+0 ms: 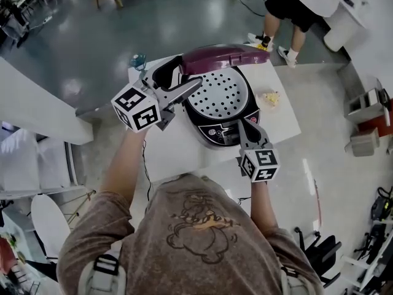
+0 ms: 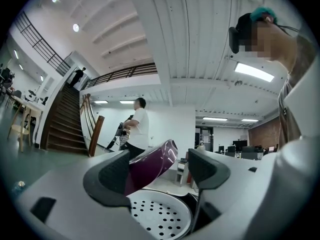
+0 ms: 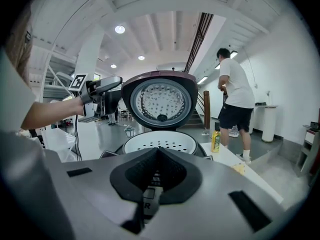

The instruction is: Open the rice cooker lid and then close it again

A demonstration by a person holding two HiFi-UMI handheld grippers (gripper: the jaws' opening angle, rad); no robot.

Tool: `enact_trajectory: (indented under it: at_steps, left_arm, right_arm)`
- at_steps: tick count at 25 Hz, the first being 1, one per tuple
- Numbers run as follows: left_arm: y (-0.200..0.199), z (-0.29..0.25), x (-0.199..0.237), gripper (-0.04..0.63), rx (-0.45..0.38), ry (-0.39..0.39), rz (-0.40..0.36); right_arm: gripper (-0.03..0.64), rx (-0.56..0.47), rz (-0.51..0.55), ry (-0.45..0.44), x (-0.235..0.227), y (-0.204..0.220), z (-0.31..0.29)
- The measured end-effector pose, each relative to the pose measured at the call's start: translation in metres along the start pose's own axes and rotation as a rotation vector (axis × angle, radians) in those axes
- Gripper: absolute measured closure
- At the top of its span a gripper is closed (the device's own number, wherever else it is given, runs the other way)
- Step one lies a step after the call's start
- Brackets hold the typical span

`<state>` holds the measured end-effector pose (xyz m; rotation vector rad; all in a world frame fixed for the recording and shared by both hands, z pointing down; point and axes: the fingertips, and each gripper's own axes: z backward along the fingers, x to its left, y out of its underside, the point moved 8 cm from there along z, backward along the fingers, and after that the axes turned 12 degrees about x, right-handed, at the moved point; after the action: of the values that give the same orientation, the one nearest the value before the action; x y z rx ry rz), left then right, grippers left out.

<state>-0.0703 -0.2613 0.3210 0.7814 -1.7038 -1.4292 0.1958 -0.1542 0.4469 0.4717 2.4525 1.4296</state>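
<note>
Glossy grey floor (image 1: pixel 184 14), perhaps concrete.

Left gripper (image 2: pixel 157 166) parted, right gripper (image 3: pixel 157 156) closed

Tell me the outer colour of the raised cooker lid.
The raised lid is glossy purple; head view best.

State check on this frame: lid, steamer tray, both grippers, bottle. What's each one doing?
rice cooker lid: open, standing upright at the back.
steamer tray: seated in the cooker, nothing on it.
left gripper: jaws apart, by the lid's edge, clamping nothing.
right gripper: jaws together, empty, at the cooker's front.
bottle: upright on the table.
</note>
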Motion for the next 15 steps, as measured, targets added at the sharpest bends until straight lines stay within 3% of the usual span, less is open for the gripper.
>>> enact_trajectory:
  at_steps: [15]
  left_arm:
    - [0.035, 0.006, -0.027, 0.23, 0.036, 0.029, 0.079]
  right_arm:
    - [0.614, -0.014, 0.003, -0.015, 0.0, 0.0, 0.002]
